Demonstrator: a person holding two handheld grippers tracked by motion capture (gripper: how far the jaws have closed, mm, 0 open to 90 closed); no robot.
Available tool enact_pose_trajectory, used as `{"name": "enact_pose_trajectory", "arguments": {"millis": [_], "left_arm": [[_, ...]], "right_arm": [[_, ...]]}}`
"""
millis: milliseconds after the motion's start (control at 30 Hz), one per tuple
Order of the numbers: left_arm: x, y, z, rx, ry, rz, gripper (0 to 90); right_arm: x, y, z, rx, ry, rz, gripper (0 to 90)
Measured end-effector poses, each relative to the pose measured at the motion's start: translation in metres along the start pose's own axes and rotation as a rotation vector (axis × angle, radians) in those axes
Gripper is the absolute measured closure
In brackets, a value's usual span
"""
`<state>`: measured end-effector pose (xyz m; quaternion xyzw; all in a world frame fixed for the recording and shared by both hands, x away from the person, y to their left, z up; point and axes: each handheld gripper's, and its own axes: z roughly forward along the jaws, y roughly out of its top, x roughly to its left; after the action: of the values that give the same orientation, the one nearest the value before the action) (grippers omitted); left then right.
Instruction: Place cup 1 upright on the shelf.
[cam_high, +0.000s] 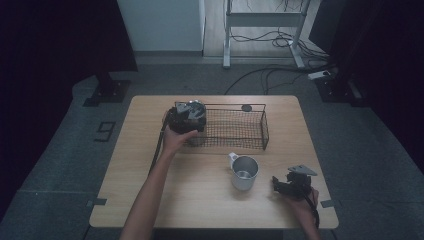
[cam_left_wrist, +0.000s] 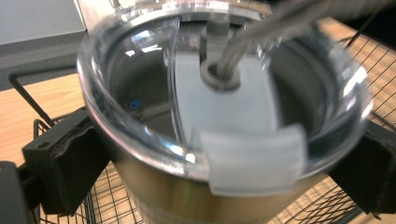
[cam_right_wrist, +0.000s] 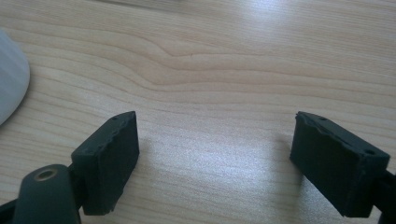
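The steel tumbler (cam_left_wrist: 196, 196) with a clear lid (cam_left_wrist: 140, 135) stands at the left end of the black wire basket (cam_high: 263, 129), which sits toward the far side of the wooden table (cam_high: 135, 165). In the left gripper view a straw (cam_left_wrist: 243, 44) passes through the lid's grey slider (cam_left_wrist: 233, 116), and the two black jaws press against the tumbler's sides just under the lid rim, so the left gripper (cam_high: 186, 116) is clamped on the tumbler. From the high view the person's left hand (cam_high: 176, 140) holds that gripper at the basket's near-left corner.

A small dark round object (cam_high: 246, 107) lies on the table beyond the basket's far rim; what it is cannot be told.

Nearer the middle, a white mug (cam_high: 244, 172) stands upright on the table in front of the basket, its handle turned toward the basket.

At the right, the right gripper (cam_high: 281, 185) rests low over the table beside the mug, apart from it, held by the right hand (cam_high: 305, 202). Its jaws stand wide apart with only bare wood between them.
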<state>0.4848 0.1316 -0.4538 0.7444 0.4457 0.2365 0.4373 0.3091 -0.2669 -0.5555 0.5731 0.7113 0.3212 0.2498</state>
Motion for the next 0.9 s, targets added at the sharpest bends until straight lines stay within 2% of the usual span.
{"name": "enact_pose_trajectory", "arguments": {"millis": [167,267,333,467,700,800,900], "left_arm": [[0.003,0.003,-0.013,-0.022,-0.028,-0.002,1.3],[0.003,0.002,-0.017,-0.029,-0.031,0.004,0.9],[0.001,0.001,-0.027,-0.041,-0.040,0.011,0.5],[0.001,-0.003,-0.034,-0.058,-0.054,-0.003,0.2],[-0.001,-0.014,-0.043,-0.039,-0.052,0.013,0.3],[-0.002,-0.021,-0.052,-0.027,-0.048,0.028,0.3],[-0.001,-0.029,-0.067,-0.029,-0.065,0.029,0.6]], "right_arm": [[0.000,0.000,0.000,0.000,0.000,0.000,14.9],[0.000,0.000,0.000,0.000,0.000,0.000,15.0],[0.000,0.000,0.000,0.000,0.000,0.000,14.9],[0.000,0.000,0.000,0.003,-0.002,-0.002,14.9],[0.000,0.000,0.000,0.004,-0.002,0.000,14.9],[0.000,0.000,0.000,0.004,-0.002,0.000,15.0],[0.000,0.000,0.000,0.002,-0.001,0.002,14.9]]}}
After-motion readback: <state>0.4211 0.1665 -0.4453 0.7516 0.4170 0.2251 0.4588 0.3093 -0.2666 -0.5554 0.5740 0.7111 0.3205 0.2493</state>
